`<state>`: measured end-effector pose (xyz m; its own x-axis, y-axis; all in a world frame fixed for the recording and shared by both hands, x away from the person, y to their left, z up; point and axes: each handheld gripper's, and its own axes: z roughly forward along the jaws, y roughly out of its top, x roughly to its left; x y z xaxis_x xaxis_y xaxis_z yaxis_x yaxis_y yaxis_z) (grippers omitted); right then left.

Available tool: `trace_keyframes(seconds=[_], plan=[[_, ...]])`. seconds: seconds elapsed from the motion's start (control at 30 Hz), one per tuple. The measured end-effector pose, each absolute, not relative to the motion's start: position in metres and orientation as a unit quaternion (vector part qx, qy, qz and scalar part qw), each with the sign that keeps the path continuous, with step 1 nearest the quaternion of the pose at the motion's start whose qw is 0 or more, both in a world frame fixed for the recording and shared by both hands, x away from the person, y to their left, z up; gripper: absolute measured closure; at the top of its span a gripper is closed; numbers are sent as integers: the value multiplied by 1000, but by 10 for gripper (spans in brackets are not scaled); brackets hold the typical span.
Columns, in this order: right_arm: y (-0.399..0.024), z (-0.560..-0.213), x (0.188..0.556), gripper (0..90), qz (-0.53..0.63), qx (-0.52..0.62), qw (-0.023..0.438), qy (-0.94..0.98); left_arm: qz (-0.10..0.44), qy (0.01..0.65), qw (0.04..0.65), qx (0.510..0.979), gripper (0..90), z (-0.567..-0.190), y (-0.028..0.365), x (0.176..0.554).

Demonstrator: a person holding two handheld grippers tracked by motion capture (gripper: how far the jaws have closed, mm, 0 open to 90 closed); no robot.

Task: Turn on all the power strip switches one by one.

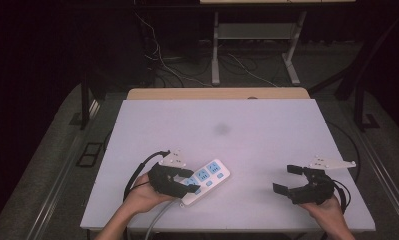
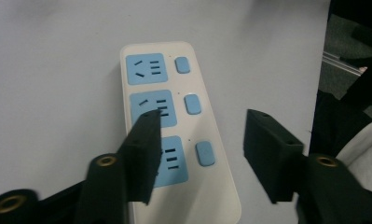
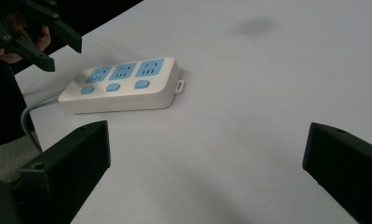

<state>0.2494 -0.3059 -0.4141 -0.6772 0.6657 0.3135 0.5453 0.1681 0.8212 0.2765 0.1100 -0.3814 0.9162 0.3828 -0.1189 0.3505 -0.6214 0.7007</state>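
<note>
Toward the lower left of the high view, our left gripper (image 1: 184, 184) hovers over the power strip (image 1: 208, 179), jaws half-spread and clamping nothing; our right gripper (image 1: 290, 180) waits wide open at lower right. We judge a jaw could snag a socket (image 2: 153, 108) or shove the strip off the near table edge (image 1: 227, 226). Open table (image 1: 247, 125) lies above for moving

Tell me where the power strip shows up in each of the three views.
High view: power strip low, left of centre, under the left gripper.
Left gripper view: centre, running up between the jaws.
Right gripper view: upper left.
Shared landmark: its three blue sockets, in a row.
</note>
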Motion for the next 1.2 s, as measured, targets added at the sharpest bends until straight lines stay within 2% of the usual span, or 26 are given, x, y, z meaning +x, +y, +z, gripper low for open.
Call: trace_keyframes(seconds=[0.1,0.13,0.17,0.27,0.3,0.33,0.37,1.2], plan=[[-306,-414,249,6,507,397,59,763,9,198,382,903,612,-382,108,277],[-305,-414,249,6,506,396,59,764,7,196,381,903,673,-383,107,278],[-305,-414,249,6,506,396,59,764,5,195,381,904,673,-383,107,278],[-305,-414,249,6,506,396,58,764,-3,192,377,906,773,-384,105,279],[-305,-414,249,6,506,396,58,764,-4,190,374,908,834,-384,104,279],[-305,-414,249,6,506,396,58,764,-4,188,371,909,834,-384,103,279],[-305,-414,249,6,506,396,58,764,-7,185,369,911,889,-384,102,280],[-305,-414,249,6,504,392,60,767,-9,173,316,933,893,-399,87,285]])
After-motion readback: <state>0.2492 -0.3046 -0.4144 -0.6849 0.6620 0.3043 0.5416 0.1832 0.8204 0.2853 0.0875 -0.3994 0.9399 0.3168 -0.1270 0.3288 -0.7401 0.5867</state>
